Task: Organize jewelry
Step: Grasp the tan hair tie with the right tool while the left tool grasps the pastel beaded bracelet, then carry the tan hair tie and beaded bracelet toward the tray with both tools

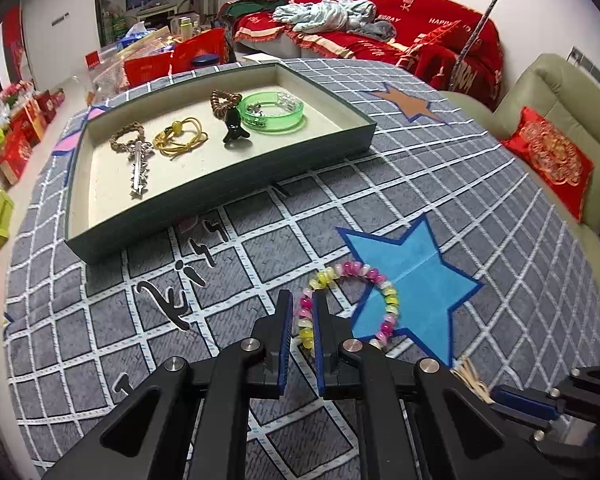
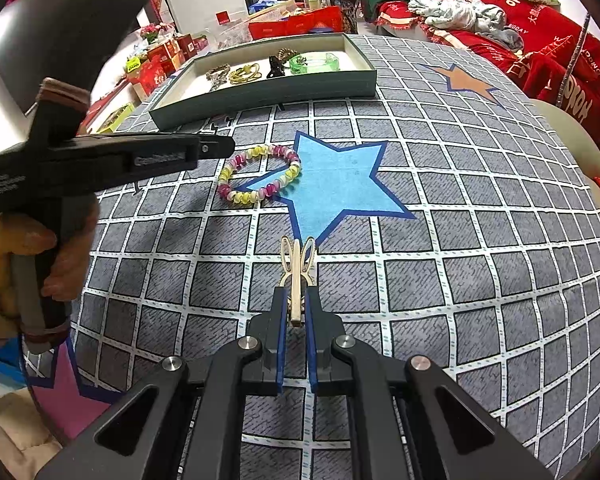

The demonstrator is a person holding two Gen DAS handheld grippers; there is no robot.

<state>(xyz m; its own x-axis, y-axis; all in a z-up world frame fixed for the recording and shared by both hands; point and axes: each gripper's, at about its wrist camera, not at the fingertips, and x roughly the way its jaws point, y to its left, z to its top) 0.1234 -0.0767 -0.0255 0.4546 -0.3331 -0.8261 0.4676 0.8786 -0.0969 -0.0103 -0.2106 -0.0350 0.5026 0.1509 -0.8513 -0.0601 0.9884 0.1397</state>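
A pink, yellow and white bead bracelet (image 1: pixel 380 280) lies on the grey grid cloth, partly over a blue star (image 1: pixel 416 280). My left gripper (image 1: pixel 303 298) has its fingers closed around the bracelet's left side. It shows in the right wrist view (image 2: pixel 216 148) just left of the bracelet (image 2: pixel 260 174). My right gripper (image 2: pixel 296 294) is shut on a cream hair clip (image 2: pixel 297 264), whose prongs point forward. The green open tray (image 1: pixel 220 184) holds a green bangle (image 1: pixel 272 114), a yellow cord bracelet (image 1: pixel 180 136), a black clip (image 1: pixel 234 128), brown bead bracelets and a silver pin.
The tray (image 2: pixel 260 92) stands at the far side of the cloth-covered table. Red boxes and clutter (image 1: pixel 20 136) sit on the left beyond the table. A red-covered sofa (image 1: pixel 380 28) and a green armchair (image 1: pixel 560 120) stand behind and to the right.
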